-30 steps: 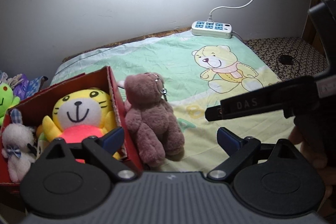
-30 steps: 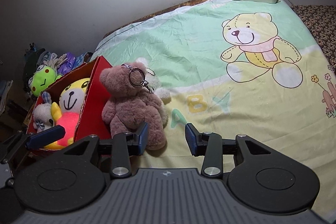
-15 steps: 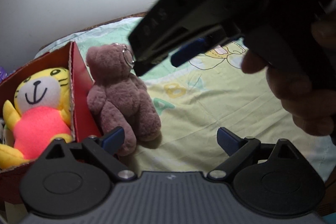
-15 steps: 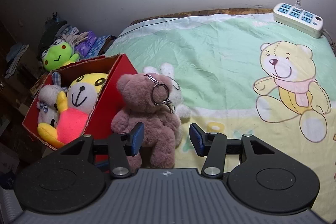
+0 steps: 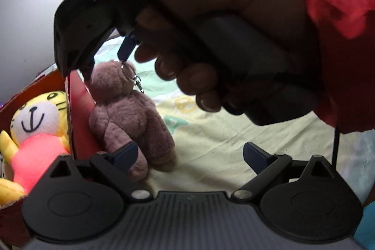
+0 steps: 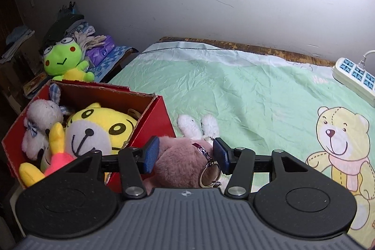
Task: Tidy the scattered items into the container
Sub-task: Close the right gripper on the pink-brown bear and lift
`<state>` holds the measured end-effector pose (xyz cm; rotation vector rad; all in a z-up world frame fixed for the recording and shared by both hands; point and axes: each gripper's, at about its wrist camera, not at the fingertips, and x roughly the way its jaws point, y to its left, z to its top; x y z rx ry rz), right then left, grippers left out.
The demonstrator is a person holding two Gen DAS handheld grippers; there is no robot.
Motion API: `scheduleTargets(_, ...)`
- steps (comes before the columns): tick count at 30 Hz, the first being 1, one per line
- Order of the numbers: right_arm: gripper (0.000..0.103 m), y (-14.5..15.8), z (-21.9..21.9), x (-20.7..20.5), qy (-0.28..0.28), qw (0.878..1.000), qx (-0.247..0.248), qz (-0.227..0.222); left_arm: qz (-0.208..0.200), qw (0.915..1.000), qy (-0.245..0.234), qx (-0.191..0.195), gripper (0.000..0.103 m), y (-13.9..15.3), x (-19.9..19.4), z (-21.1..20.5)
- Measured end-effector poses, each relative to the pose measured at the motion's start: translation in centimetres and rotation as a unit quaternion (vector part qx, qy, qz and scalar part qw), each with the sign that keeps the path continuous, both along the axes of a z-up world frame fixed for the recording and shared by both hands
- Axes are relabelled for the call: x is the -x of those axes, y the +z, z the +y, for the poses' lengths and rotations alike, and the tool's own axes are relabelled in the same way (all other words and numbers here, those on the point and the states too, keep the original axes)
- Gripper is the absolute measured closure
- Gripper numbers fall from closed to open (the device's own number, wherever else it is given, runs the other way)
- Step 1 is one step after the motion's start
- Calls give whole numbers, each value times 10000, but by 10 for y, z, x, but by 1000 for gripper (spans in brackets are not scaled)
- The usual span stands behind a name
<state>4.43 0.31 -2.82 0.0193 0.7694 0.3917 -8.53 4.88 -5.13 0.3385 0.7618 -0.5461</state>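
A brown teddy bear with a keyring leans upright against the outer wall of the red cardboard box on the bed. My right gripper straddles the bear's head. Its jaws are opening, and the pads stand at either side of the fur without squeezing it. In the left wrist view a hand in a red sleeve holds that gripper above the bear. My left gripper is low, wide and opening slightly, with only the bear's legs near its left finger.
The box holds a yellow tiger toy and a small grey plush. A white plush lies on the sheet behind the bear. A green frog toy sits beyond the box, and a power strip lies far right.
The right gripper swung left over the bear, rolled level and widened its jaws around the head. Its hand now fills the top of the left wrist view. The left gripper sank a little.
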Motion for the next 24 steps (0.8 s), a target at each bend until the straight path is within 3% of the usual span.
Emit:
scheduleTargets(4, 47, -1, -19, 1, 200, 9998, -17, -24, -69, 10000, -65, 0, 6, 1, -2, -2)
scheduleTargets(7, 42, -2, -45, 3, -78, 10000, -28, -29, -21, 9999, -146, 75, 6, 1, -5, -4)
scheduleTargets(10, 42, -10, -72, 5, -387, 9989, -18, 252, 82, 9997, -185, 128, 6, 1, -10, -5)
scheduleTargets(14, 43, -29, -105, 12, -898, 9933, -318, 656, 99, 9996, -145, 228, 6, 4, -19, -6)
scheduleTargets(20, 43, -43, -148, 29, -1547, 9728, -1308, 1123, 246, 9989, -123, 380, 6, 3, -42, -14)
scheduleTargets(24, 43, -48, -165, 43, -1817, 9661, -1405, 1177, 569, 9960, -177, 667, 6, -6, -58, -24)
